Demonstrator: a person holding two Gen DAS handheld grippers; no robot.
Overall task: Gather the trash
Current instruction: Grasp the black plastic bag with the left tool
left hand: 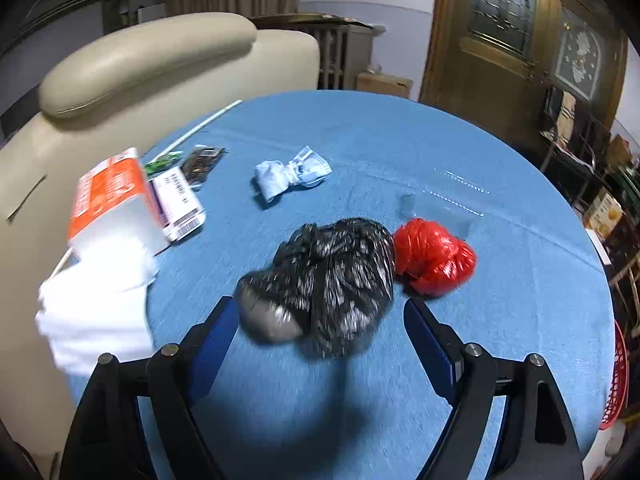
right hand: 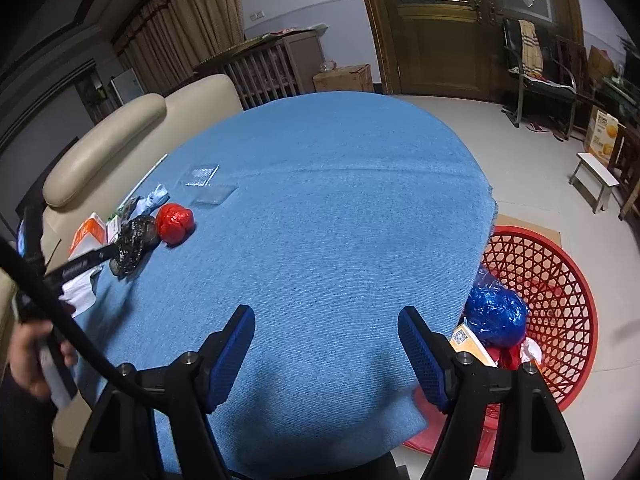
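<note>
- The left tool (left hand: 320,320) hovers over the black bag (left hand: 332,280) on the blue desk (left hand: 440,152), its jaws apart and around nothing yet.
- The right tool (right hand: 326,332) is also apart and empty, above bare cloth near the red basket (right hand: 560,280) on the floor.
- The red bag (left hand: 434,256) touches the black one, so a wide grip may catch both or push it away.
- The left view is blurred; perhaps the slippery plastic will slide out of the jaws.

Glossy crinkled plastic black bag (left hand: 336,284) on matt woven tablecloth (left hand: 400,152).
</note>
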